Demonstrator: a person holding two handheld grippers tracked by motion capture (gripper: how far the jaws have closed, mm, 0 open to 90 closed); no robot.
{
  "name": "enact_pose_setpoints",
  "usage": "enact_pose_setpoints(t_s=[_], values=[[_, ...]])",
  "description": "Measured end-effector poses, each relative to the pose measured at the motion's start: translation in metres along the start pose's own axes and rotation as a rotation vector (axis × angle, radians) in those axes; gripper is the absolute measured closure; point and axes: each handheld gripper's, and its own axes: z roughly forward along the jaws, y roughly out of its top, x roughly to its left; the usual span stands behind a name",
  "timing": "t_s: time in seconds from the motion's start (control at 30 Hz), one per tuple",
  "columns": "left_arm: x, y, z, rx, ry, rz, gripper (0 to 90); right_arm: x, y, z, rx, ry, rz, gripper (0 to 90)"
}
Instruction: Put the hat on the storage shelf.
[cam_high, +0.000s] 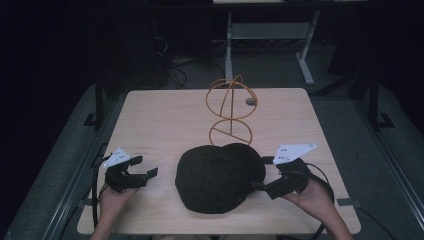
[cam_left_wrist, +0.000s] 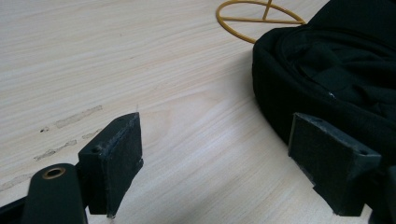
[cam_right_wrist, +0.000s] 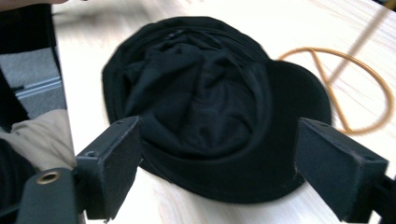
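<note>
A black cap (cam_high: 217, 177) lies on the wooden table (cam_high: 160, 115) near the front edge, its brim toward the back right. Behind it stands a yellow wire stand (cam_high: 230, 107) with a ring base and a looped top. My left gripper (cam_high: 142, 172) is open on the table left of the cap, a short gap away; the cap's edge (cam_left_wrist: 327, 79) lies just beyond its right jaw. At the cap's right edge my right gripper (cam_high: 265, 175) is open, and the cap (cam_right_wrist: 210, 102) lies straight ahead between its jaws. The stand's ring (cam_right_wrist: 355, 88) shows behind the brim.
A small round grey thing (cam_high: 250, 101) sits on the table beside the stand. Beyond the table a white desk frame (cam_high: 270, 35) and cables stand on the dark floor. Scuff marks (cam_left_wrist: 70, 121) mark the wood near my left gripper.
</note>
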Motion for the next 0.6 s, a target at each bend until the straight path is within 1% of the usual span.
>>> enact_pose_setpoints(t_s=[0.03,0.17,0.2,0.3,0.37,0.4,0.47,0.5,0.57,0.6], values=[[0.0,0.0,0.0,-0.001,-0.002,-0.001,17.2,0.005,0.006,0.007,0.006,0.02,-0.017,17.8],[0.0,0.001,0.0,0.002,-0.003,-0.001,17.2,0.013,0.011,0.02,0.027,0.044,-0.046,20.9],[0.0,0.001,0.0,0.002,-0.003,-0.001,17.2,0.013,0.011,0.02,0.027,0.044,-0.046,20.9],[-0.001,0.0,0.0,0.0,-0.004,0.0,17.2,0.019,0.014,0.033,0.052,0.074,-0.067,23.5],[0.0,0.0,0.0,0.0,-0.004,0.0,17.2,0.02,0.015,0.036,0.055,0.079,-0.073,24.5],[0.0,0.0,0.0,0.001,-0.003,0.001,17.2,0.023,0.016,0.04,0.065,0.083,-0.074,25.1],[0.0,0.0,0.001,0.001,-0.003,-0.001,17.2,0.026,0.017,0.044,0.07,0.094,-0.08,28.2],[-0.001,0.0,0.001,0.0,-0.004,-0.001,17.2,0.028,0.018,0.046,0.075,0.091,-0.092,28.9],[-0.001,0.0,0.001,0.003,-0.006,0.0,17.2,0.03,0.019,0.047,0.075,0.097,-0.094,30.0],[-0.001,0.001,0.001,0.001,-0.006,-0.001,17.2,0.033,0.02,0.051,0.071,0.109,-0.101,32.0]])
